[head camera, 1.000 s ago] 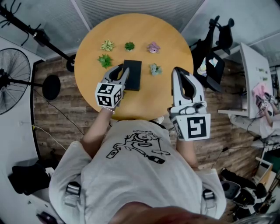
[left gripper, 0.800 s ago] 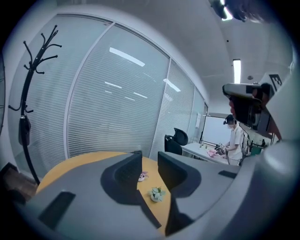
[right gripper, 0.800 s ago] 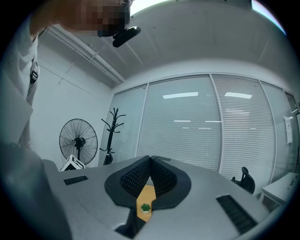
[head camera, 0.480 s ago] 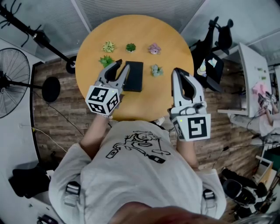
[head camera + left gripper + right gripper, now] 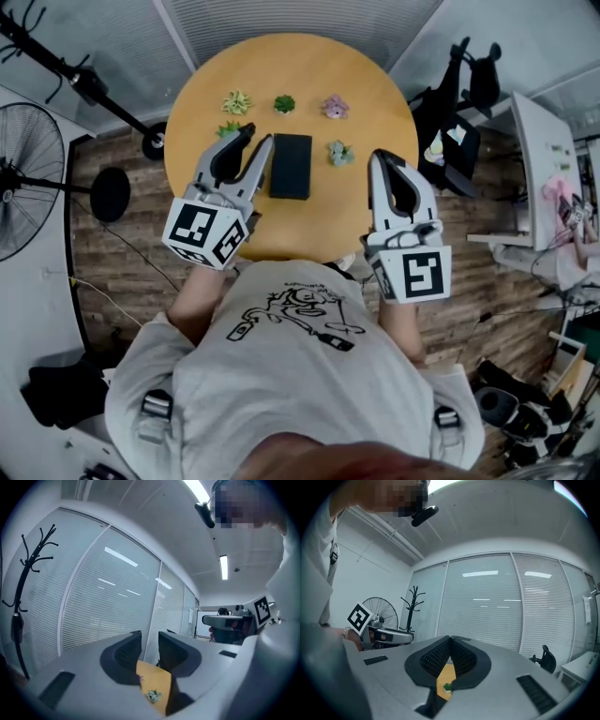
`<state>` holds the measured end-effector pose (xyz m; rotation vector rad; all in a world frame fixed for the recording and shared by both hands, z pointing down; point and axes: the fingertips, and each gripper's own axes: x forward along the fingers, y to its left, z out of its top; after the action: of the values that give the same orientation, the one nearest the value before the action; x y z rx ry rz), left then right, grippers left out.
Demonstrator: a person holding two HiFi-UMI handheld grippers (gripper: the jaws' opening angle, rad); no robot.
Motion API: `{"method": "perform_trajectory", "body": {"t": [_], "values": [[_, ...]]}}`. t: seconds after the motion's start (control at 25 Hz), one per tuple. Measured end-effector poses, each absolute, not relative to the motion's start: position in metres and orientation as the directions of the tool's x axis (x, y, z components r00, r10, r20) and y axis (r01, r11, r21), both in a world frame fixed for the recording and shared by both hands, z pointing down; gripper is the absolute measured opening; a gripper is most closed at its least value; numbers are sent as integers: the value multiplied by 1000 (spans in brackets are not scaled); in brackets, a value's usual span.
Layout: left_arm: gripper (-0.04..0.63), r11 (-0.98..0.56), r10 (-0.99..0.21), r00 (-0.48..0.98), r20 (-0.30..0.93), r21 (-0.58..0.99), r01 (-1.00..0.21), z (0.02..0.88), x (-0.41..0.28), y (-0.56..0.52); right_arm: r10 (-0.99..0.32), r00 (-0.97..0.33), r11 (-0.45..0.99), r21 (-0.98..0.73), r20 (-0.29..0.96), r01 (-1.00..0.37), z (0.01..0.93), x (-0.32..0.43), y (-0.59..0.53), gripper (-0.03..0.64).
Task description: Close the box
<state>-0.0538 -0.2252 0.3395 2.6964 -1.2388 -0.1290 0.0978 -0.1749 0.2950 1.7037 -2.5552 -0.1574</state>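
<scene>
The black box (image 5: 291, 166) lies flat with its lid down in the middle of the round wooden table (image 5: 366, 66). High above the table's left part is my left gripper (image 5: 255, 137), to the left of the box and not touching it. Its jaws have just been opening; in the left gripper view the left gripper (image 5: 149, 637) shows a clear gap with nothing in it. My right gripper (image 5: 378, 156) hovers right of the box. The right gripper view shows the right gripper (image 5: 450, 640) with its tips meeting, empty.
Several small potted succulents ring the box: a yellow-green one (image 5: 236, 101), a dark green one (image 5: 284, 103), a pink one (image 5: 333, 106), a pale one (image 5: 339, 152). A floor fan (image 5: 28, 178) stands at the left; an office chair (image 5: 469, 84) and a white desk (image 5: 539, 178) at the right.
My left gripper has lifted away from the box's left edge, up and toward the person, and its jaws stand wider. It now shows in the right gripper view. The right gripper has stayed put.
</scene>
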Motion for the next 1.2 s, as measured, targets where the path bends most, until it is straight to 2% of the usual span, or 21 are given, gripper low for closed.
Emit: {"method": "perform_trajectory", "body": {"t": [0.52,1.2], "values": [[114,-646,-762,644,-69,155,-748,299,-72,-217,-926,-378,377,118,16,-919,301,88,-179,15],[107,-649,-758,649,-67,185,-738,307,-69,-220,-924,-382,379,141,12,-915,301,86,-186,15]]}}
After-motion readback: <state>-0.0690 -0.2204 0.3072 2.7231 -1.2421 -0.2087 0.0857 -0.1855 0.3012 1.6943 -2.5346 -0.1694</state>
